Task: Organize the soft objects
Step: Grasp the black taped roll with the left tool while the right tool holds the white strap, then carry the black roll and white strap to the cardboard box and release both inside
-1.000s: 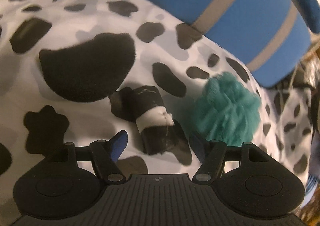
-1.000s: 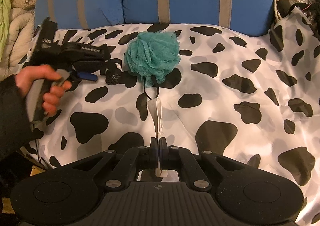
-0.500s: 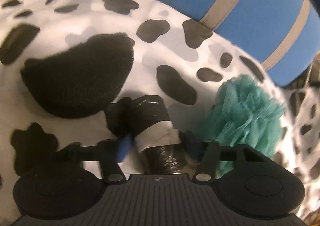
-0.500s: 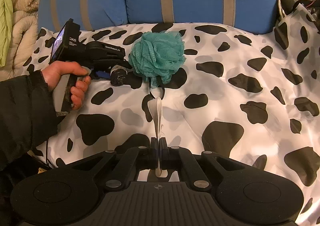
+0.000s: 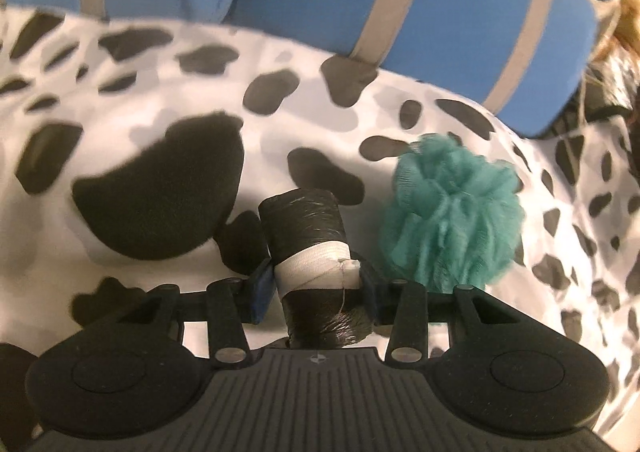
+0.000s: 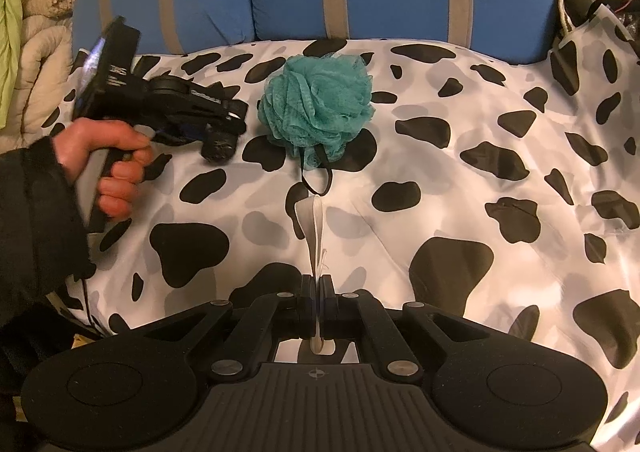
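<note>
Up close, the left gripper is closing its jaws on a black roll with a white band, beside the teal bath puff. Only the right view shows the hand holding it, and the right gripper clamped tight on the puff's white ribbon over the cow-print blanket.

Black ribbed gripper, dark sleeve

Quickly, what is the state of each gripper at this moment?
Left gripper: closing on the black roll, roll between its fingers.
Right gripper: shut on the white strap of the teal sponge.
</note>
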A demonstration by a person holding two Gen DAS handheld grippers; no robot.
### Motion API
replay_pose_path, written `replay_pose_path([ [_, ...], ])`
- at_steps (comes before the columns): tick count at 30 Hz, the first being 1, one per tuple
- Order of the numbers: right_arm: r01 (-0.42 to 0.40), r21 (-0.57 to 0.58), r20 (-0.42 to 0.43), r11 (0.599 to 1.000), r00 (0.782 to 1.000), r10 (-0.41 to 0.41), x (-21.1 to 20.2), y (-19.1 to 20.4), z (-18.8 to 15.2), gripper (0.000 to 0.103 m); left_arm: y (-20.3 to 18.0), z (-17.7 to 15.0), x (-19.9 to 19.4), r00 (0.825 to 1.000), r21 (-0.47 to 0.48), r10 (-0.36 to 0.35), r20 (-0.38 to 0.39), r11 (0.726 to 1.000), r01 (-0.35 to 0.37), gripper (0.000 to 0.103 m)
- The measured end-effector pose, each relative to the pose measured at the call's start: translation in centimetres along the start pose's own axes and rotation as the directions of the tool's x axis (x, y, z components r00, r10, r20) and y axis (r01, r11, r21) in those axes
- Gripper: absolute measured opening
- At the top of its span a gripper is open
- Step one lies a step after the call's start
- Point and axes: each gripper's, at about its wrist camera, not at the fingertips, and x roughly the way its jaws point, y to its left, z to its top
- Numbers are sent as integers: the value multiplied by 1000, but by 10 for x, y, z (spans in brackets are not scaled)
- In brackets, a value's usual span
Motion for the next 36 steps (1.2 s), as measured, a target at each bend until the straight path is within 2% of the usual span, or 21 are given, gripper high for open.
replay_pose_path([
  [5,4,13,3,1000,1000,-4,2,3,-1,4,-13,-9,-35,999,107,11,53,994,-17,43],
  [9,4,8,8,1000,1000,-4,1,8,-3,4,-18,-24,-64,997,142,1,76,990,-12,43],
  [18,-12,-7,15,1000,1000,13,-3,18,-7,4,-17,-63,-107,997,148,-2,79,989,-10,43],
  [29,-15,14,18,1000,1000,15,-9,14,-13,4,4,-95,-129,998,148,-3,66,989,-6,43],
  [36,-10,16,16,1000,1000,9,-13,24,-24,4,4,-114,-147,997,178,-41,60,984,30,43],
])
